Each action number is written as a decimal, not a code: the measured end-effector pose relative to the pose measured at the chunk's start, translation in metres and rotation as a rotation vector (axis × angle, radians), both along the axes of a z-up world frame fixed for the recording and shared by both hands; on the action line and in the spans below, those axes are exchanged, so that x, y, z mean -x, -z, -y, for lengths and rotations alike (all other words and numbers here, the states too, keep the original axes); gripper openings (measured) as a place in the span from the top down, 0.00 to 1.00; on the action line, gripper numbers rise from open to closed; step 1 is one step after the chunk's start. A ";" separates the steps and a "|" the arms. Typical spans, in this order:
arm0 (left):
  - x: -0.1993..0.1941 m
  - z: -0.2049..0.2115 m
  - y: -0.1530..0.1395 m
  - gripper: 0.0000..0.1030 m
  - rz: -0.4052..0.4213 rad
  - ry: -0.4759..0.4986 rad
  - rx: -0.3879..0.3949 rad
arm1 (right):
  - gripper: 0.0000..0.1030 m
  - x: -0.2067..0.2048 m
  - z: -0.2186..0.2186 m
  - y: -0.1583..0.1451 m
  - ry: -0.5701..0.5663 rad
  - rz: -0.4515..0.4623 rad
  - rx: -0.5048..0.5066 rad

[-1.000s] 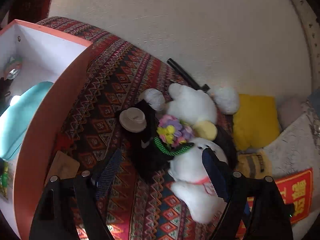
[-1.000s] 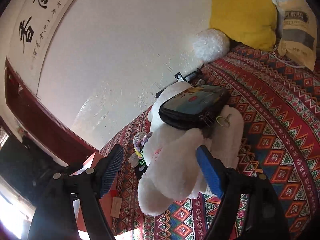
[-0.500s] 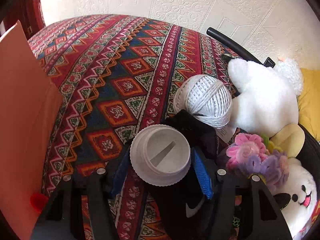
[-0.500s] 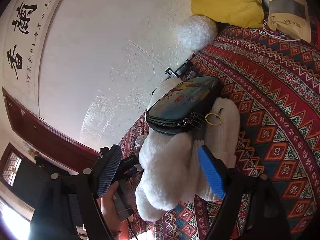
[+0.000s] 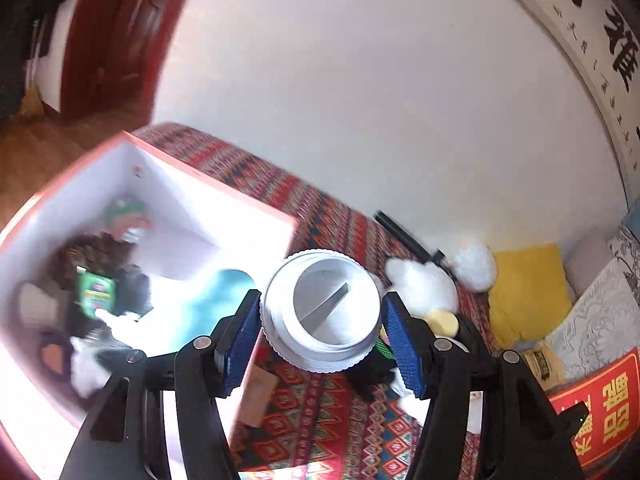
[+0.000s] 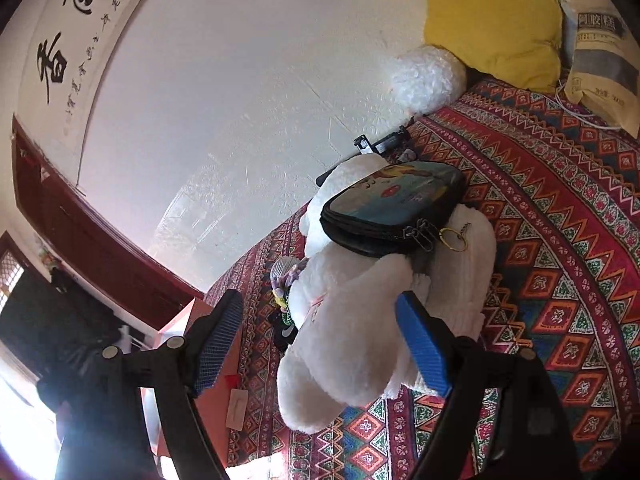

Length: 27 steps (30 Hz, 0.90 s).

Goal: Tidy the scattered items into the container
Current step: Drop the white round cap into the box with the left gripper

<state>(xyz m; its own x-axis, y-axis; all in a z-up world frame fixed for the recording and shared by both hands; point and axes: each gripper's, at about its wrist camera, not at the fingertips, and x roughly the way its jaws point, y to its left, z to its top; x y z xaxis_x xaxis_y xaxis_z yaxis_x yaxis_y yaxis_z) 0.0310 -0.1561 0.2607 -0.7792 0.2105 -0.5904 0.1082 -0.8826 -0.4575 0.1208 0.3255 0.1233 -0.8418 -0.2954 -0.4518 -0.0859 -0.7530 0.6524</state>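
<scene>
**White ribbed plastic jar carried toward the open box**

White ribbed plastic jar (image 5: 320, 310), round and seen end-on, clamped between the blue pads of the left gripper (image 5: 320, 330) and held in the air just beside the near corner of the orange-walled, white-lined box (image 5: 140, 216). Box already part-filled: a teal object, a green packet, something dark and furry, though blur leaves those contents hard to name. Best carried further over the opening, clear of the orange rim, then lowered onto a free patch before letting go, so as not to bounce off what lies inside. Right gripper (image 6: 320, 344) spread wide, blue pads either side of a white plush toy (image 6: 360, 320) without visibly pressing; toy lying on the red patterned cloth (image 6: 560, 240) with a black zip pouch (image 6: 392, 208) on top. Pouch likely to slide off if lifted carelessly.
</scene>
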 end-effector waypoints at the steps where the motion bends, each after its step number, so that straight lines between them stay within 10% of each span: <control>1: -0.009 0.022 -0.003 0.43 -0.014 -0.048 0.021 | 0.24 -0.001 0.008 -0.003 -0.016 0.000 -0.024; 6: -0.025 0.107 0.034 0.42 0.022 -0.176 -0.026 | 0.23 0.014 0.065 -0.026 -0.129 -0.037 -0.108; 12: -0.015 0.141 0.059 0.42 0.105 -0.168 -0.070 | 0.22 0.145 0.147 -0.033 -0.275 0.127 -0.230; 19: -0.007 0.160 0.058 0.41 0.166 -0.173 -0.021 | 0.21 0.277 0.201 0.037 -0.301 0.446 -0.447; 24: -0.026 0.199 0.047 0.19 0.133 -0.287 0.001 | 0.21 0.308 0.193 0.080 -0.233 0.565 -0.468; 27: -0.037 0.220 0.043 0.19 0.116 -0.332 0.003 | 0.51 0.305 0.188 0.077 -0.217 0.548 -0.563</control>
<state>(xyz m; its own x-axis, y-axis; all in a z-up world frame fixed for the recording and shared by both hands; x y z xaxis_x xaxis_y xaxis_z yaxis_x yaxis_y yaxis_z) 0.0676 -0.3761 0.2174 -0.7327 -0.0450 -0.6791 0.4407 -0.7917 -0.4230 -0.1846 0.1376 0.0461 -0.4087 -0.0322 -0.9121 -0.0975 -0.9921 0.0787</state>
